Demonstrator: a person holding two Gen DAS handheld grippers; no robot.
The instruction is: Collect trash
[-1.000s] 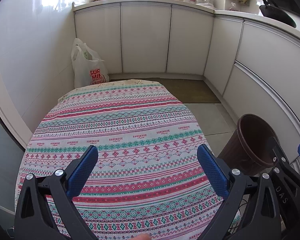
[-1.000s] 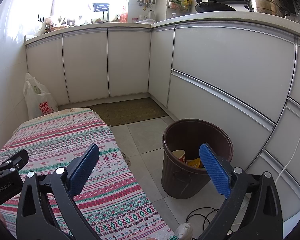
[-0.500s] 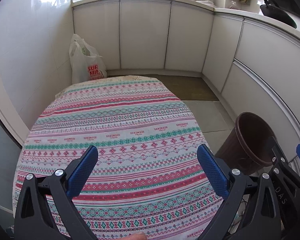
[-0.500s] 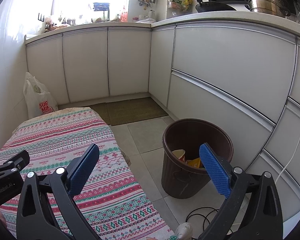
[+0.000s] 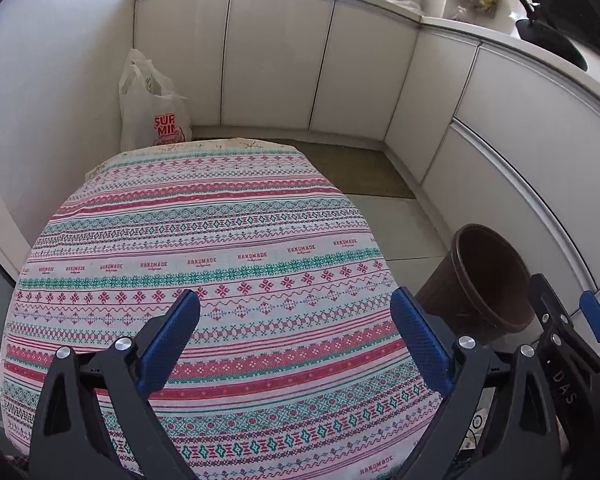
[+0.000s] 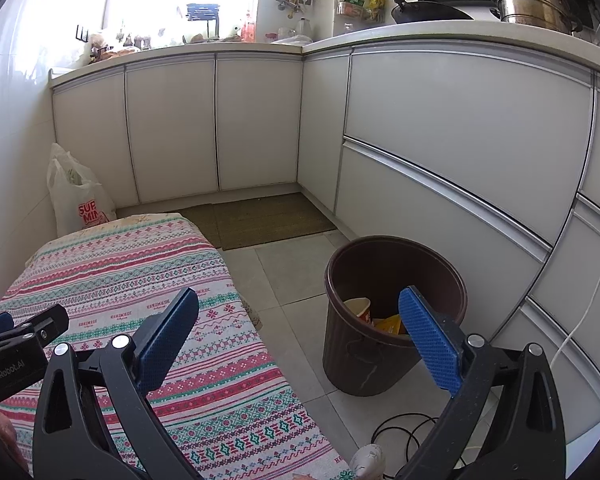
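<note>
The task looks close to done. The table (image 5: 220, 248) under its striped cloth shows no trash at all, and the one brown bin (image 6: 380, 320) on the floor to its right already holds a paper cup (image 6: 358, 308) and a yellow wrapper (image 6: 388, 324). Both grippers gape wide with nothing between the pads: the left gripper (image 5: 296, 340) over the near table edge, the right gripper (image 6: 300, 340) near the bin. One white bag (image 5: 152, 116) stands far left by the cabinets; whether it counts as trash I cannot tell.
</note>
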